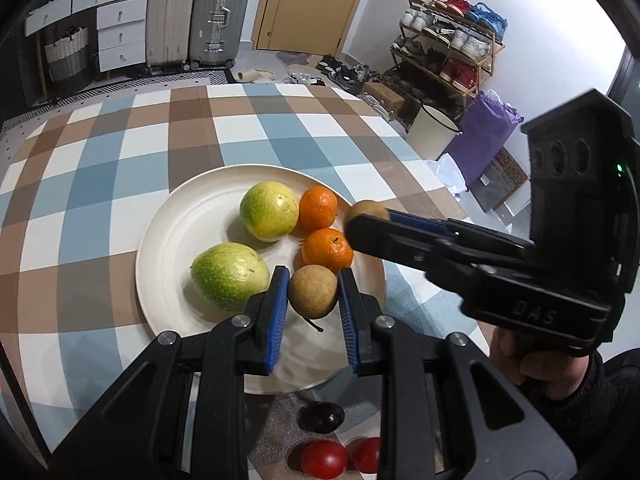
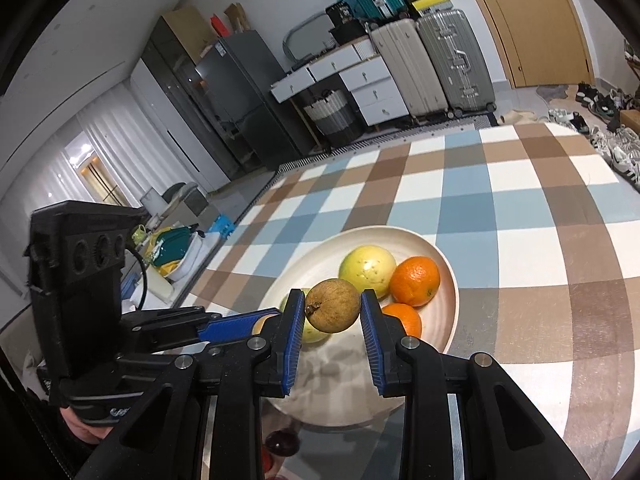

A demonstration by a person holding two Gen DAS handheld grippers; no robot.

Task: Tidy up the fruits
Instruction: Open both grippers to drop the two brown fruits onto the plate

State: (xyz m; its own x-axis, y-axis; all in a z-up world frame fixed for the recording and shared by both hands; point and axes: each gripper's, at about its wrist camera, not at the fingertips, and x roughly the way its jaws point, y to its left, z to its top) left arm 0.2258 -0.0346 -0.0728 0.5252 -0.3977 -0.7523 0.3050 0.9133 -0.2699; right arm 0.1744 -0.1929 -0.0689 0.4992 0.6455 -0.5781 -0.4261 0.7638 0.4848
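Tomatoes [image 1: 324, 458] below the plate [image 1: 176, 240] show only from the left wrist.

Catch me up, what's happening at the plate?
A person holds a gripper in each hand. The left gripper is shut on a small round brown fruit, the right gripper on a second brown fruit; both hang over the cream round plate, which holds two green-yellow guavas and two oranges. Two red tomatoes and a dark plum lie off it.

Two black handheld grippers with blue pads

Left gripper [image 1: 314, 312] and right gripper [image 2: 332, 336] have silver screws; a dark sleeve [image 1: 580, 400] covers one wrist.
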